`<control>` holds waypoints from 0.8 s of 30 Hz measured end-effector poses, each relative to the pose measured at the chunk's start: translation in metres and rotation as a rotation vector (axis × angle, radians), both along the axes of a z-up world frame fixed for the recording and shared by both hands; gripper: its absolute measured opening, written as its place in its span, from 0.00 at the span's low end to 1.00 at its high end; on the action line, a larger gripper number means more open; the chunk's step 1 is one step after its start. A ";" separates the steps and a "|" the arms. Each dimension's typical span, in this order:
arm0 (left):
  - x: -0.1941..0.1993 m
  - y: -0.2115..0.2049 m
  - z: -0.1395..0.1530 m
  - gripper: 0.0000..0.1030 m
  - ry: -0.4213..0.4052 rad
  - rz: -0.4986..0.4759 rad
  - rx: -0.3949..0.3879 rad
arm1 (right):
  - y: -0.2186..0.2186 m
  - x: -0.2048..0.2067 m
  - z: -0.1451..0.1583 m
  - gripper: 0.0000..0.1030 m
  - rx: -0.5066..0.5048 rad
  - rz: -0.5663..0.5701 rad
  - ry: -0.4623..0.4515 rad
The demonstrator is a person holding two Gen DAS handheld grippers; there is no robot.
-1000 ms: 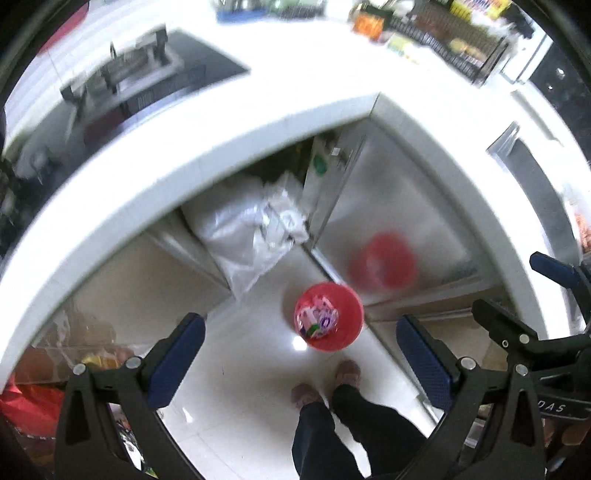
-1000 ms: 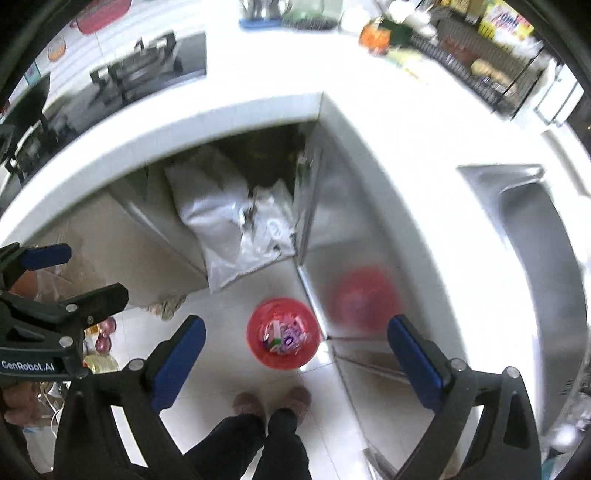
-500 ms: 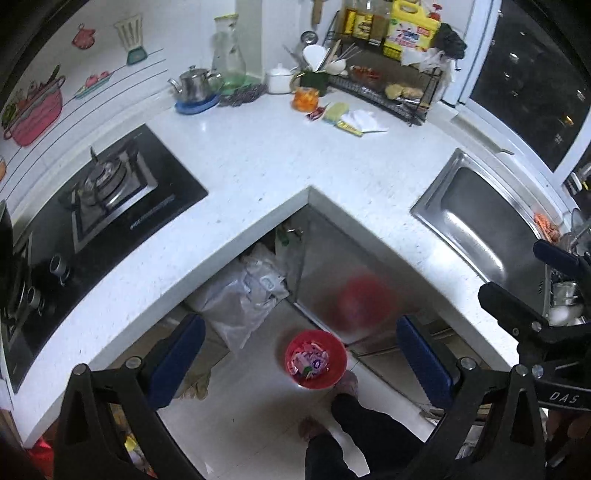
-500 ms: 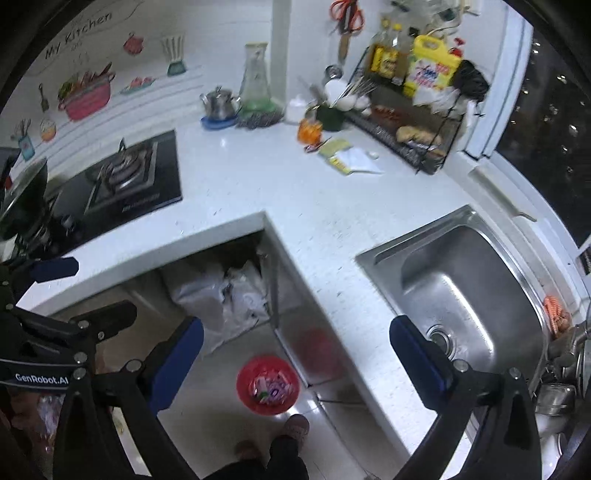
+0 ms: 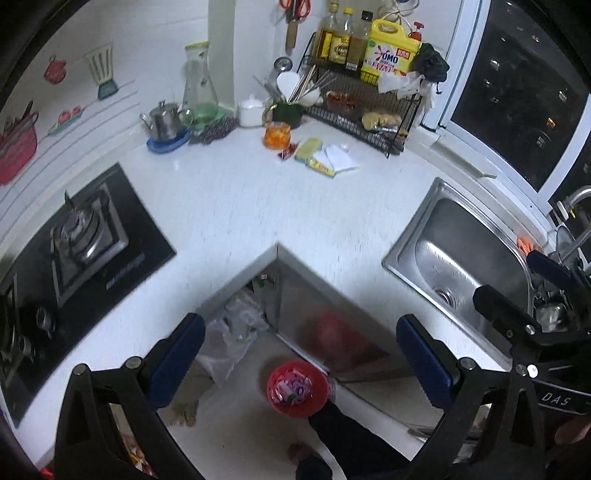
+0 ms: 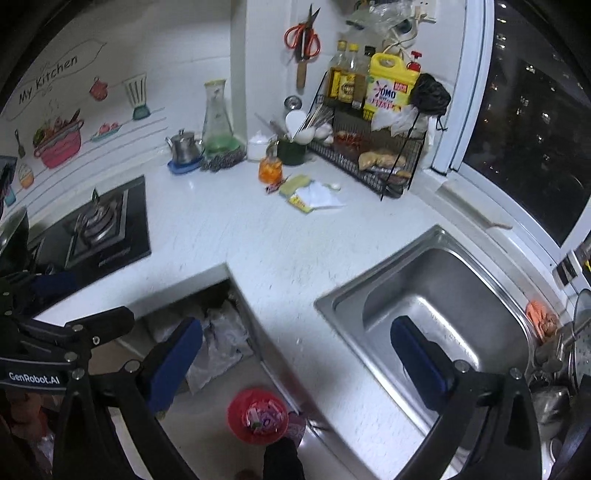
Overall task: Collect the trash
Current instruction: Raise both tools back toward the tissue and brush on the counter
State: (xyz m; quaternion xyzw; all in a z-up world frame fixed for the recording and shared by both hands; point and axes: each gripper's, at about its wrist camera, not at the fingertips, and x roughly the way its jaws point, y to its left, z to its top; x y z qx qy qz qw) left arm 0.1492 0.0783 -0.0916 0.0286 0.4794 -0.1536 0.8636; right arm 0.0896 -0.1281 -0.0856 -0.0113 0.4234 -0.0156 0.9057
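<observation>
Left wrist view: left gripper (image 5: pixel 301 354) fingers spread wide, empty, high over the inner corner of the L-shaped counter (image 5: pixel 240 206). Directly below between the fingers: red bin (image 5: pixel 297 388) on the floor, wrappers inside, touching a foot and dark trouser leg (image 5: pixel 347 428). Just behind the bin: steel cabinet door (image 5: pixel 317 314) with the bin's red reflection, plus clear bags (image 5: pixel 236 332) stuffed in the open space under the counter. Left side: black hob (image 5: pixel 81 243) set into the top. Right side: sink (image 5: pixel 454 251), with the right gripper's body overlapping its near rim.

Right wrist view: right gripper (image 6: pixel 295 354) also wide open, empty, right finger hanging over the sink basin. Left gripper's body visible at lower left, hiding part of the hob edge.

Mid counter bare. Farther back, trash on the counter: white paper (image 5: pixel 341 157), yellow packet (image 5: pixel 321 168), green sponge (image 5: pixel 308 147), small red wrapper (image 5: pixel 288 151), all bunched together and touching. Orange jar (image 5: pixel 277 134) just behind that pile, wire rack (image 5: pixel 362 118) just beside it on the right, with bottles and a yellow detergent jug (image 5: pixel 391 55) on top. Back corner: kettle (image 5: pixel 164 120) on a blue mat, glass carafe (image 5: pixel 199 88), white pot (image 5: pixel 251 110), dark utensil cup (image 5: pixel 288 110). Scissors (image 6: pixel 303 35) hung on the wall above. Dark window (image 5: pixel 517 96) at far right.
</observation>
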 end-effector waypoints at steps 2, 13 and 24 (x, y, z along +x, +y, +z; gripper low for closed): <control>0.014 -0.008 0.002 1.00 -0.018 -0.008 0.016 | -0.005 0.011 0.001 0.99 0.015 0.002 -0.001; 0.134 -0.063 -0.004 1.00 0.014 0.003 0.074 | -0.047 0.112 -0.011 0.99 0.071 0.022 0.037; 0.244 -0.103 -0.041 1.00 0.110 0.039 0.087 | -0.089 0.215 -0.035 0.99 0.095 0.058 0.084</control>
